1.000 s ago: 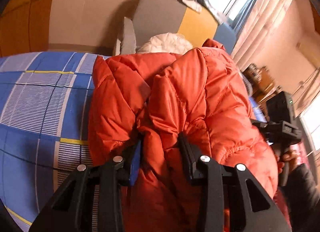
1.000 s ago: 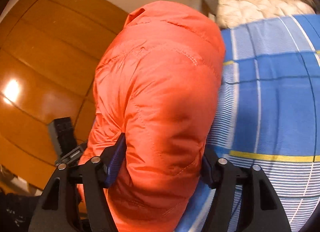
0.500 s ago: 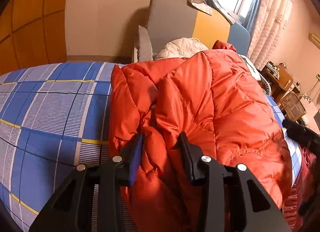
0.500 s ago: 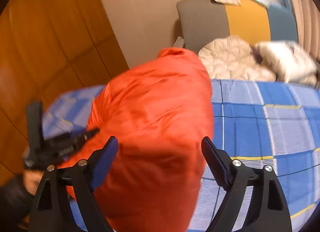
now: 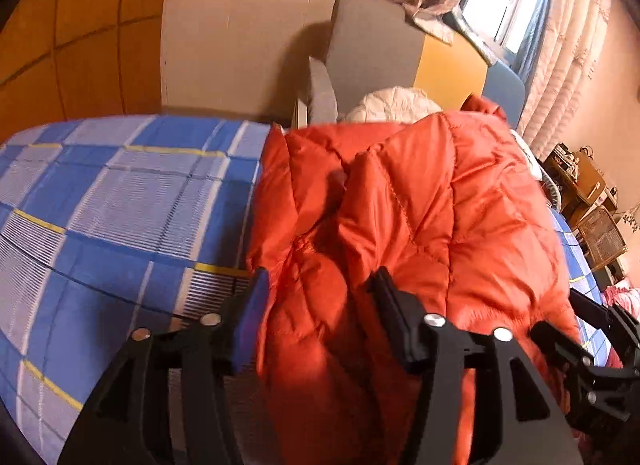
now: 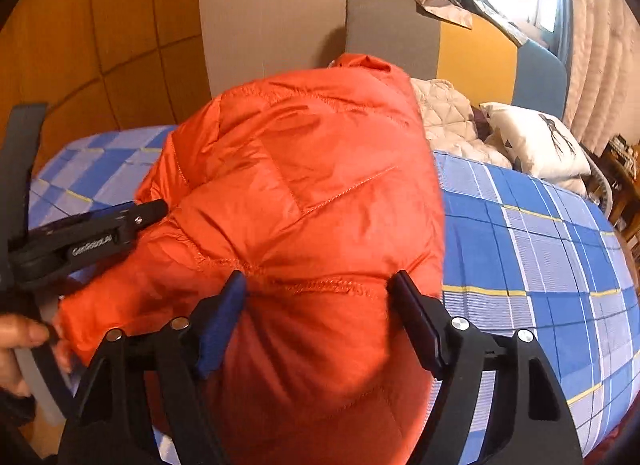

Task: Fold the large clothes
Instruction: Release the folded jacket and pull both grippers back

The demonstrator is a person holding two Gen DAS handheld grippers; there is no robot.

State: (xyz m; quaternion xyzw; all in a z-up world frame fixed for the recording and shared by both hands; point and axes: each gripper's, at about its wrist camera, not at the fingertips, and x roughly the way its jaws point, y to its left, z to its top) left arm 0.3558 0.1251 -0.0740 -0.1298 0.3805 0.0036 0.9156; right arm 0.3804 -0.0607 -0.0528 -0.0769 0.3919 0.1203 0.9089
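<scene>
now left gripper [image 5: 316, 289] opening around orange jacket [image 5: 420, 217] on bed [image 5: 120, 205].

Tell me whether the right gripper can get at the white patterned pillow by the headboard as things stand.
Probably not directly. The orange down jacket bulges between the right gripper fingers, filling the space ahead. The white patterned pillow lies beyond, to the right, across bare blue plaid bedsheet.

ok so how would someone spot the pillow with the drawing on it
Start at the bed with the blue checked sheet and look toward its grey, yellow and blue headboard. The white pillow with a dark deer-like drawing lies there, right of the plain cream quilted blanket.
</scene>
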